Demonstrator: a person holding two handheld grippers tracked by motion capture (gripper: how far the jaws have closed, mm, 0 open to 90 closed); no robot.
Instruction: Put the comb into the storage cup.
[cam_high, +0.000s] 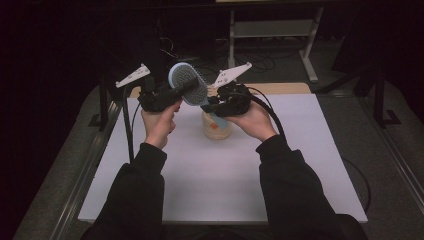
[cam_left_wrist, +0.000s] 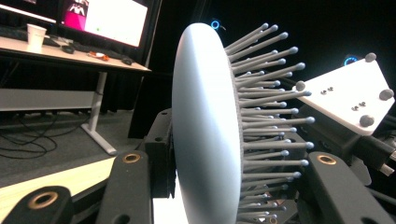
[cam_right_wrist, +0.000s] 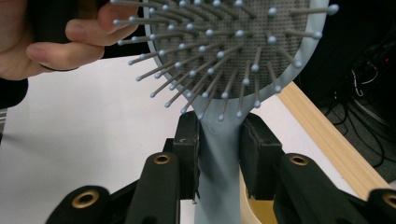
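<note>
While both hands hover above the white table (cam_high: 300, 165), a pale blue hairbrush (cam_high: 188, 84) hangs between the two tools. Its head is a smooth oval, domed at the back, with a grey dotted cushion and thin grey bristles tipped with small balls. The right gripper (cam_right_wrist: 218, 156) clamps its black padded jaws on the flat blue handle just below the head. The left gripper (cam_left_wrist: 229, 186) has its jaws closed in on the head (cam_left_wrist: 205, 126), one at the smooth back and one among the bristles. Directly beneath the brush stands a cream-coloured round cup (cam_high: 216, 129), and the handle's end dips toward its opening.
</note>
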